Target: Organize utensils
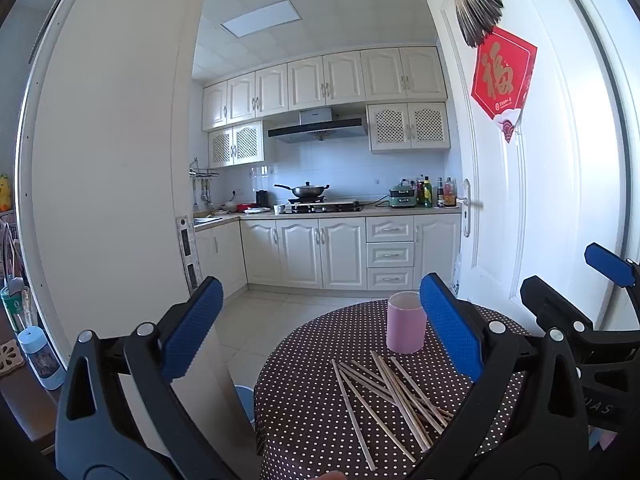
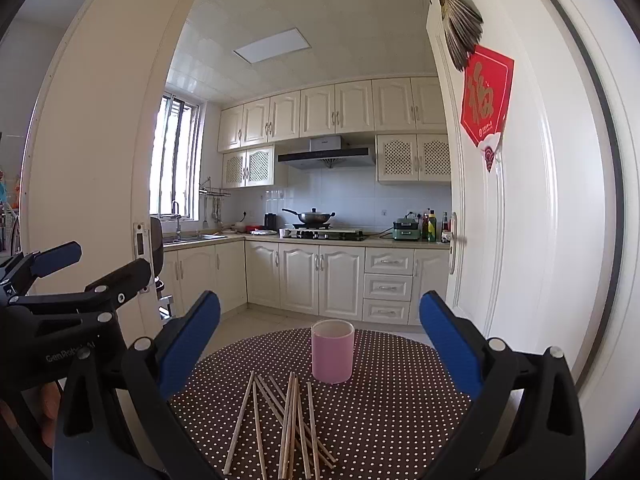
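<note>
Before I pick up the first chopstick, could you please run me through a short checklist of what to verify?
1. Pink cylindrical cup stands upright, mouth open: ok.
2. Cup empty: cannot tell, its inside is hidden from both wrist views.
3. Wooden chopsticks all on the round dotted tablecloth, none in the cup: ok, but they lie crossed in a loose pile, so picking one alone may disturb others.
4. Right gripper open and empty: ok.
5. Left gripper open and empty: ok.
6. Space between pile and cup: ok in the right wrist view; the nearest chopstick tips end just short of the cup.
</note>
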Action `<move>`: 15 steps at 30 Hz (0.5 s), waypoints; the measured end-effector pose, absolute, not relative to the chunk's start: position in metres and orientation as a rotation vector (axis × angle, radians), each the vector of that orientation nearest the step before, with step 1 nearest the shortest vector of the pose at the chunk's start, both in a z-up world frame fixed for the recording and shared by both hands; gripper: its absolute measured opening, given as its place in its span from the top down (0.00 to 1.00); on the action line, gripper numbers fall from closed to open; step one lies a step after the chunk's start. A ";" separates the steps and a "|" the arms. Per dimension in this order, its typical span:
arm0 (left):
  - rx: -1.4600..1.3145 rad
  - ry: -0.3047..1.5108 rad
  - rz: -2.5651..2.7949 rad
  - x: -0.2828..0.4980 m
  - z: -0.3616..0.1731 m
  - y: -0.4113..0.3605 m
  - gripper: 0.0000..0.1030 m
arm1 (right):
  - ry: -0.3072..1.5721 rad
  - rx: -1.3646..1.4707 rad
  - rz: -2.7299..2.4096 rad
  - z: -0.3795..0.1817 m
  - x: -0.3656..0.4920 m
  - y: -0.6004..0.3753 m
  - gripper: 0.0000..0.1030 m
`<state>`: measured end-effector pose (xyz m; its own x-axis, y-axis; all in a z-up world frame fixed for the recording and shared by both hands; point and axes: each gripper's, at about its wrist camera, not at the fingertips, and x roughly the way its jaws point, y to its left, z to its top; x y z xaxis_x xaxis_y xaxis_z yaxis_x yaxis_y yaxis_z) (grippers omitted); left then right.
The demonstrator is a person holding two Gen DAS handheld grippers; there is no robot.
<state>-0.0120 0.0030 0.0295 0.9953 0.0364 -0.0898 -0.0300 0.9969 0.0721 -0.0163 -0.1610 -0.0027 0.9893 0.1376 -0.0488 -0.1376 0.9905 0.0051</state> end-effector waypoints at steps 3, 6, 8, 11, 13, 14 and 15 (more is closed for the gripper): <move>0.078 0.071 0.039 -0.013 0.027 0.002 0.06 | 0.061 0.006 0.135 -0.004 -0.014 -0.161 0.07; 0.086 0.086 0.034 -0.007 0.025 0.001 0.06 | 0.056 -0.017 0.121 -0.006 -0.013 -0.159 0.07; 0.077 0.098 0.024 -0.004 0.024 0.001 0.06 | 0.057 -0.017 0.124 -0.008 -0.013 -0.160 0.07; 0.072 0.116 0.020 0.002 0.020 0.001 0.06 | 0.083 -0.009 0.131 -0.010 -0.007 -0.162 0.07; 0.075 0.140 0.013 0.008 0.015 0.002 0.06 | 0.102 -0.010 0.138 -0.013 0.000 -0.162 0.07; 0.075 0.148 0.010 0.010 0.013 0.002 0.06 | 0.116 -0.010 0.143 -0.015 0.004 -0.163 0.07; 0.075 0.168 0.002 0.015 0.010 0.002 0.06 | 0.125 -0.009 0.146 -0.017 0.006 -0.163 0.07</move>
<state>0.0154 0.0022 0.0102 0.9860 0.0085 -0.1668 0.0041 0.9972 0.0752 0.0064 -0.1631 -0.0172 0.9816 0.1446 -0.1250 -0.1458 0.9893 -0.0001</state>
